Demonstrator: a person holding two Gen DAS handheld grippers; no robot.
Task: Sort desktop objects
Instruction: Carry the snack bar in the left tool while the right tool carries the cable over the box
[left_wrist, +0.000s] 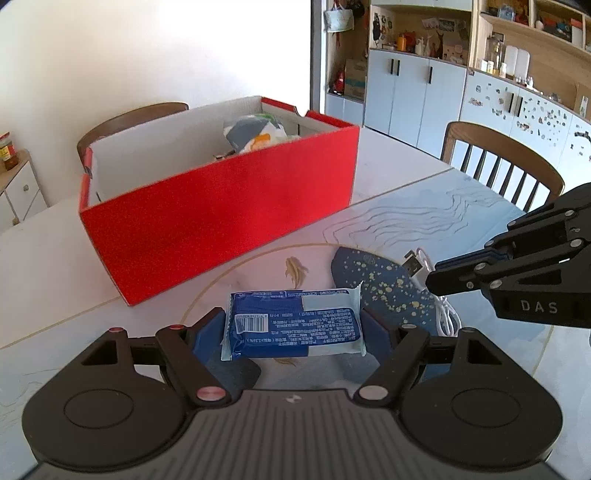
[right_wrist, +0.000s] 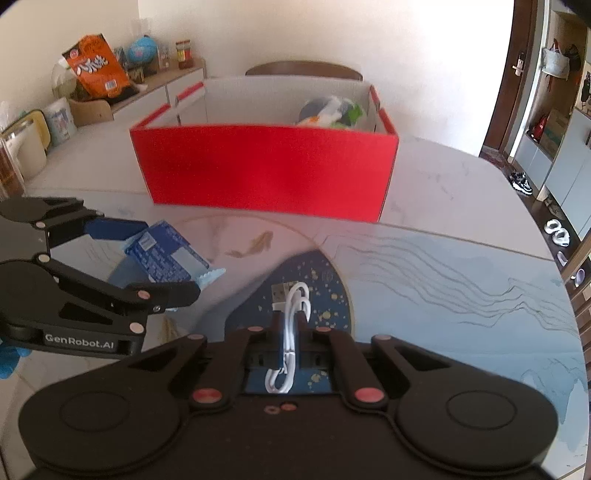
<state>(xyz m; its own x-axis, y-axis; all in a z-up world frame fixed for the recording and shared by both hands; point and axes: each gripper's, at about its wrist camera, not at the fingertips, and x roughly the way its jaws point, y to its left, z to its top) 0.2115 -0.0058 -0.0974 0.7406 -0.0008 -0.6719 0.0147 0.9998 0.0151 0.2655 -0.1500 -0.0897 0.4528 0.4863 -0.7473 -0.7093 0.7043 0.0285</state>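
The left gripper (left_wrist: 295, 328) clamps a blue snack packet (left_wrist: 291, 325). The right gripper (right_wrist: 290, 325) pinches a coiled white cable (right_wrist: 291, 332) (red box (right_wrist: 266, 166) beyond).

Between the blue fingers (left_wrist: 207, 332) of the left gripper (left_wrist: 293, 332), a glossy blue plastic-film packet (left_wrist: 293, 326) with crimped ends is seen. A smooth white plastic-sheathed cable (right_wrist: 291, 332) with a metal plug is pinched by the matt black right gripper (right_wrist: 291, 325). Beyond the fingertips, a matt red cardboard box (left_wrist: 221, 221) is set on a polished, marble-patterned table (left_wrist: 44, 258).
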